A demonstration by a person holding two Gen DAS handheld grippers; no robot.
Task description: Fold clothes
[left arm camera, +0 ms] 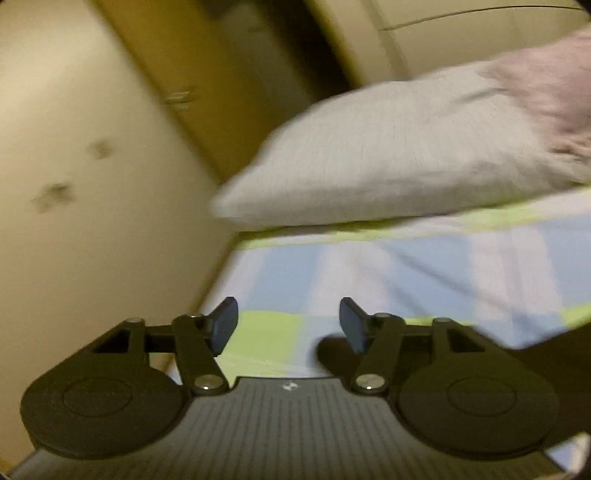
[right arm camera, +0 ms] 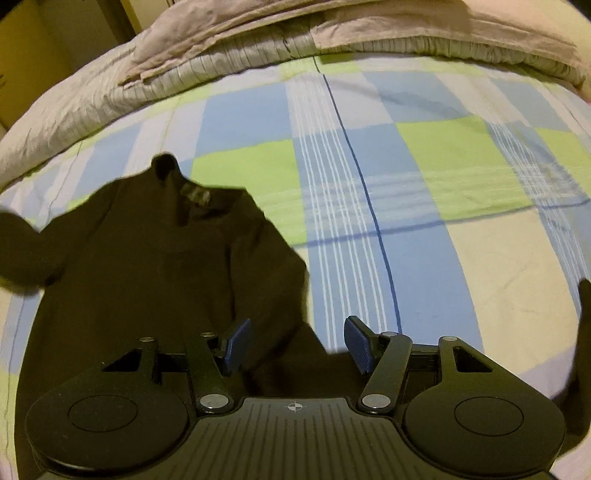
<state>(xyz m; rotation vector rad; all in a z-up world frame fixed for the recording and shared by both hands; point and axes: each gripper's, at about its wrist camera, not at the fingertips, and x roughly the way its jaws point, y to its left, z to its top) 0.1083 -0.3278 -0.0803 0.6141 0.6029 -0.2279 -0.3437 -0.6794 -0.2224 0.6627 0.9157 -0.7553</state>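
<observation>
Left wrist view: the left gripper (left arm camera: 288, 325) stands with its jaws apart and nothing between them; its blue ribbed pads (left arm camera: 226, 323) sit on black linkage arms above a grooved grey body. It hangs over the bed (left arm camera: 424, 266), whose sheet is smooth cotton in pale blue, white and lime checks. The picture is blurred and tilted. At the head edge of the bed lies a plump grey pillow (left arm camera: 369, 155) of finely striped weave, one corner jutting past the bed's side edge. A pink, softer cloth (left arm camera: 546, 92) lies over the pillow's far end. Beside the bed rises a cream wall (left arm camera: 74, 147) with a few dull smudges. A dark fold of cloth shows at the lower right, too blurred to tell apart.

Right wrist view: the right gripper (right arm camera: 295, 345) also has its jaws apart, gripping nothing, its pads hovering above the garment's lower right part. The sweater (right arm camera: 147, 266), black and matt, lies spread flat on the bed's near left part, its neck pointing toward the head edge, one sleeve reaching to the left. Along the head edge runs a crumpled grey quilt (right arm camera: 184, 79) with ribbed stitching, under a pink cover (right arm camera: 332, 18).
</observation>
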